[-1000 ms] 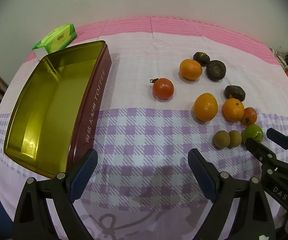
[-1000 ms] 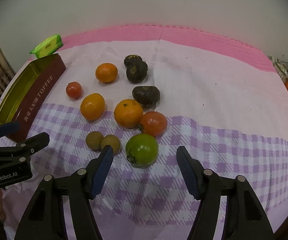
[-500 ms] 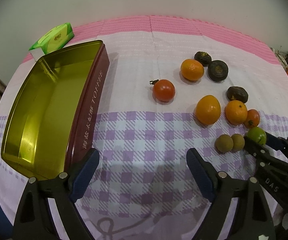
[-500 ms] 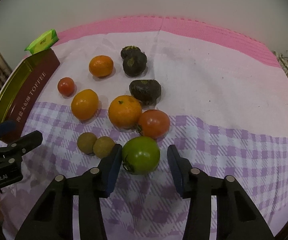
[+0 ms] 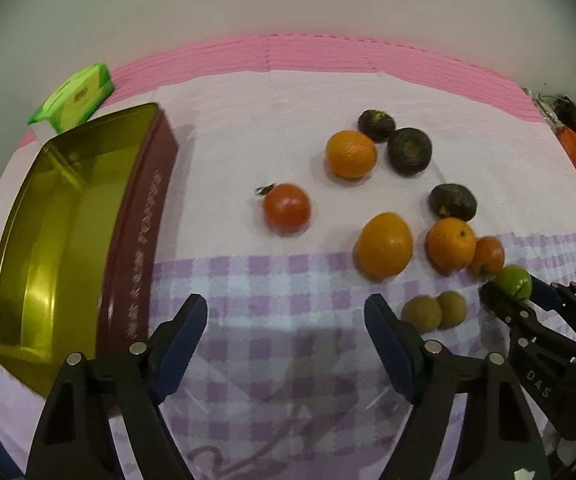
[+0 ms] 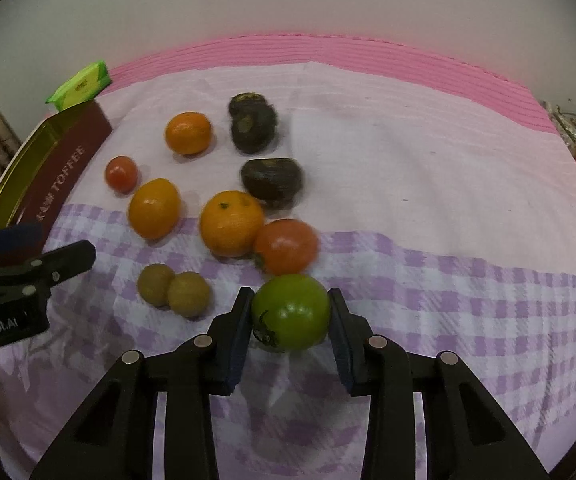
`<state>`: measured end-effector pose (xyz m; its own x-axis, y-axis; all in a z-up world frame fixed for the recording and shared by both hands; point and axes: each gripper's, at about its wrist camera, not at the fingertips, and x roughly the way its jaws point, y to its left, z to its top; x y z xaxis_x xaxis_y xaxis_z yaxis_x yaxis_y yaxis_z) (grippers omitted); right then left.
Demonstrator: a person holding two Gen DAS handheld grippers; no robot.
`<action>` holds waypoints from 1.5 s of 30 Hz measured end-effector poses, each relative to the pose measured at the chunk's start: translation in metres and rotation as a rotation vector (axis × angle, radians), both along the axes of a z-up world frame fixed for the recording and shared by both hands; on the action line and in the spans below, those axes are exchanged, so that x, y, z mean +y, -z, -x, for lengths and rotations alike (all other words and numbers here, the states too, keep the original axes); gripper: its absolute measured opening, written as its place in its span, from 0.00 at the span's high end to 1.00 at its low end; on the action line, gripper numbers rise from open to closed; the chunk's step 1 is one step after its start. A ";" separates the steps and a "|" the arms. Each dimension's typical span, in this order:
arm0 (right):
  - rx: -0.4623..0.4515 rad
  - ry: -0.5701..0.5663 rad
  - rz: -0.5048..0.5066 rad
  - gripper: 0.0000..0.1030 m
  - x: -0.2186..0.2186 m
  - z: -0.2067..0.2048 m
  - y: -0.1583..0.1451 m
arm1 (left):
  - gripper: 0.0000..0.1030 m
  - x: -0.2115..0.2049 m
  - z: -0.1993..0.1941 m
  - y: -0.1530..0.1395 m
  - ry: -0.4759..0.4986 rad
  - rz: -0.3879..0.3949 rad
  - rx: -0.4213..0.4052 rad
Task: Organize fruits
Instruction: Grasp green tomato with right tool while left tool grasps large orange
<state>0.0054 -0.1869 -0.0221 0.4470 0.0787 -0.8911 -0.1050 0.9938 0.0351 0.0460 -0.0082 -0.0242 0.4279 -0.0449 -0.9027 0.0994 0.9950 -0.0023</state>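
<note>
Currently the right gripper point(image 6: 290, 312) is clamping the green tomato point(image 6: 290, 311), its jaws having just been closing, blue pads pressing on both sides of the fruit. That tomato is sitting at the near edge of the fruit cluster on the checked tablecloth point(image 6: 447, 296), just near of a red tomato point(image 6: 286, 246). The left gripper point(image 5: 286, 336) is hovering with jaws apart over bare cloth, having just been narrowing, nothing between them. To the left, the toffee tin point(image 5: 68, 240) is lying open.
</note>
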 end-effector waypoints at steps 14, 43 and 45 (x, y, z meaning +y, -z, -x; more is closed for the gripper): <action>0.002 0.053 -0.049 0.64 -0.022 -0.004 0.000 | 0.45 -0.041 -0.037 -0.006 0.118 0.077 0.014; 0.005 0.053 -0.068 0.63 -0.024 -0.005 -0.003 | 0.68 -0.058 -0.041 0.006 0.206 0.166 0.051; 0.006 0.053 -0.069 0.63 -0.024 -0.005 -0.003 | 0.68 -0.057 -0.040 0.006 0.208 0.171 0.052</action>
<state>0.0106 -0.2108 -0.0194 0.4471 0.1158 -0.8870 -0.0515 0.9933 0.1038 0.0855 -0.0650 -0.0297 0.3470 -0.2802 -0.8950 0.2965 0.9382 -0.1788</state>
